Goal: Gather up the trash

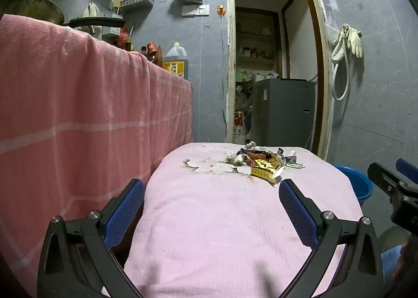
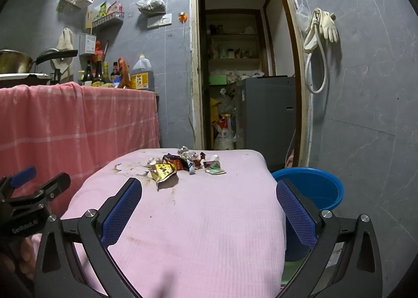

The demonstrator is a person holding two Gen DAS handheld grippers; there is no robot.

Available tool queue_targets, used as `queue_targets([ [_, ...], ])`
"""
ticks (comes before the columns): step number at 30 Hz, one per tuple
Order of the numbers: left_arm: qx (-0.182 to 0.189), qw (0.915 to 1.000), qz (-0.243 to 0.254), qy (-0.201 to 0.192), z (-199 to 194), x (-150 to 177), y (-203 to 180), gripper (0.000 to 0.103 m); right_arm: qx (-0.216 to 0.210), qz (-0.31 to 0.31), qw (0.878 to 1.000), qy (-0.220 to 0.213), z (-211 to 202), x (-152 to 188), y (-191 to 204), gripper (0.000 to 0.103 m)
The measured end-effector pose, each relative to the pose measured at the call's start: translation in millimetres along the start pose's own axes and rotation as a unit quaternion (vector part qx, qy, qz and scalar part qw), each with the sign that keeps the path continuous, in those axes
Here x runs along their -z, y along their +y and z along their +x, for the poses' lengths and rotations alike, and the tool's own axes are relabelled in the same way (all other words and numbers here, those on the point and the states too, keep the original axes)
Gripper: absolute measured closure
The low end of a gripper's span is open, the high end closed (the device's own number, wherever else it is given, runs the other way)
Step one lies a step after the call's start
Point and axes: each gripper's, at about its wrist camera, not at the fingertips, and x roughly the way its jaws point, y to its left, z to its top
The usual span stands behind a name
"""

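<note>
A heap of trash lies at the far end of a table covered in pink cloth (image 1: 235, 219): a crumpled yellow wrapper (image 1: 266, 168), dark snack packets (image 1: 254, 154), paper balls and torn white scraps (image 1: 209, 166). The same yellow wrapper (image 2: 163, 171) and a green-and-white scrap (image 2: 214, 167) show in the right wrist view. My left gripper (image 1: 211, 193) hovers over the near half of the table, open, nothing between its blue pads. My right gripper (image 2: 209, 193) is likewise open and empty, well short of the heap. Each gripper shows at the edge of the other's view.
A blue plastic basin (image 2: 316, 188) stands on the floor right of the table. A counter draped in a pink checked towel (image 1: 78, 115) rises on the left, bearing bottles (image 2: 104, 73) and a pan. An open doorway (image 2: 235, 62) with a grey appliance lies beyond.
</note>
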Motion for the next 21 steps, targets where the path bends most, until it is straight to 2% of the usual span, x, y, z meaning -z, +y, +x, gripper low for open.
queue_targets([
  [21, -0.005, 1.0000, 0.000, 0.000, 1.0, -0.9, 0.2, 0.002, 0.000, -0.001, 1.000, 0.001, -1.6, 0.1, 0.3, 0.000],
])
